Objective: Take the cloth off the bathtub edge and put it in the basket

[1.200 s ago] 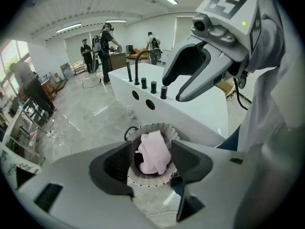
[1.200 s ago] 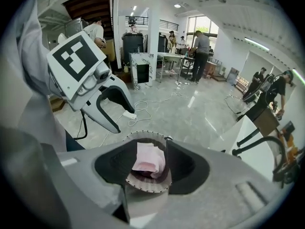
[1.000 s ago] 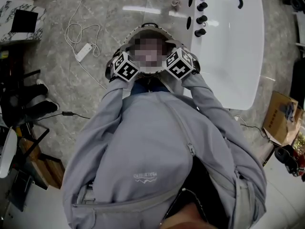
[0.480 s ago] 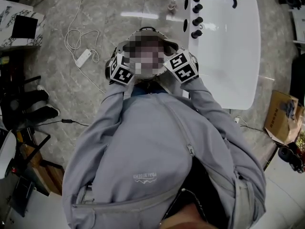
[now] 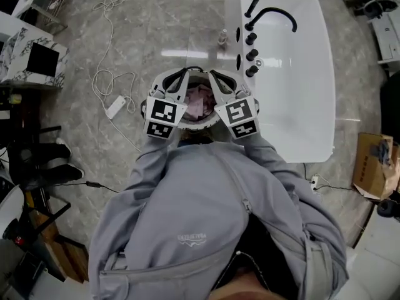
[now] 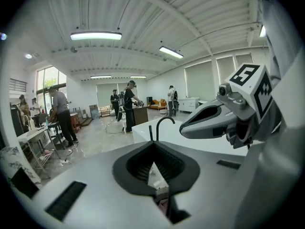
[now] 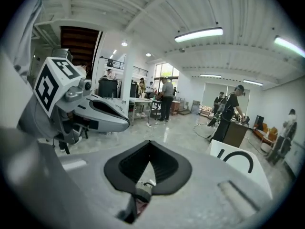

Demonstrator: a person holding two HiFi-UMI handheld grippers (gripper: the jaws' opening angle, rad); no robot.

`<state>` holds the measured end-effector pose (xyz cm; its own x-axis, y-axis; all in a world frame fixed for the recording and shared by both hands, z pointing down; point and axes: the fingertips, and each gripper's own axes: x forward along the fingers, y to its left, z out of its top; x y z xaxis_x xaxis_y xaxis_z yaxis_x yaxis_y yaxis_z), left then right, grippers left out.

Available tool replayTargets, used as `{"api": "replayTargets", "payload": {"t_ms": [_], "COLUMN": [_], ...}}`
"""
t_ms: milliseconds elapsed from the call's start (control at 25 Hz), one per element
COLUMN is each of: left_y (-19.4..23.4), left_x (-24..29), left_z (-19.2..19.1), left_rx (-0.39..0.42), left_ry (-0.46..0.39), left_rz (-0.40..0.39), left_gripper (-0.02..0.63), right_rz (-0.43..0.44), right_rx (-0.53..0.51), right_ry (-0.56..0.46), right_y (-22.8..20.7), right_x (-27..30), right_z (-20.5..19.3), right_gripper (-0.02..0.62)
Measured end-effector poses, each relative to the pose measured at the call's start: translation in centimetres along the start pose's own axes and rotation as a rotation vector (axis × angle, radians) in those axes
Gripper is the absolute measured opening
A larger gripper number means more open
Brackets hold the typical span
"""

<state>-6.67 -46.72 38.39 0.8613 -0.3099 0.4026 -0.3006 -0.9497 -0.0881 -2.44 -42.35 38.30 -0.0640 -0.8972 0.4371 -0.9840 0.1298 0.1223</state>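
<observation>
pink crumpled cloth lies in the round white basket; left gripper and right gripper just closed empty and lifted out, so it looks done.

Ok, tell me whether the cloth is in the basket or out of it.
In. The head view shows the pinkish cloth bunched inside the rim of the basket, none of it on the white bathtub.

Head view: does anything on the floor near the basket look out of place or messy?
Only a white power strip with its cord looping loose across the floor left of the basket, a trip risk. Nothing looks spilled or broken.
</observation>
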Motion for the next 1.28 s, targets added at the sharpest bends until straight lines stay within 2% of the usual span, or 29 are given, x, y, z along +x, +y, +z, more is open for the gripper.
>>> {"api": "replayTargets", "payload": {"t_ms": [280,400,520,720,1040,1280], "left_y": [0.5,0.9,1.4,0.3,-1.5,-2.0], "left_x": [-3.6,-5.2,-6.9,-8.0,-7.7,-7.1], "left_z": [6.3,8.0,8.9,9.6,9.0,9.1], "left_rx": [-0.049,-0.091,-0.114,-0.083,-0.053,-0.049], "left_ry": [-0.193,-0.26,-0.303,-0.358,-0.352,-0.34], "left_rz": [0.102,0.152,0.204,0.259,0.245,0.228], "left_gripper": [0.005,0.005,0.005,0.006,0.006,0.005], "right_rz": [-0.094,-0.135,-0.189,-0.203,-0.201,-0.173], "right_rx": [0.051,0.105,0.102,0.106,0.127,0.116], "right_ry": [-0.235,-0.326,-0.379,-0.407,-0.376,-0.394], "right_y": [-2.3,-3.1,-3.5,-3.4,-2.8,-2.4], "right_x": [-5.1,-7.4,-9.3,-10.2,-10.0,-10.0], "right_z": [7.1,9.5,10.4,9.5,7.7,8.6], "right_gripper": [0.005,0.005,0.005,0.005,0.005,0.005]}}
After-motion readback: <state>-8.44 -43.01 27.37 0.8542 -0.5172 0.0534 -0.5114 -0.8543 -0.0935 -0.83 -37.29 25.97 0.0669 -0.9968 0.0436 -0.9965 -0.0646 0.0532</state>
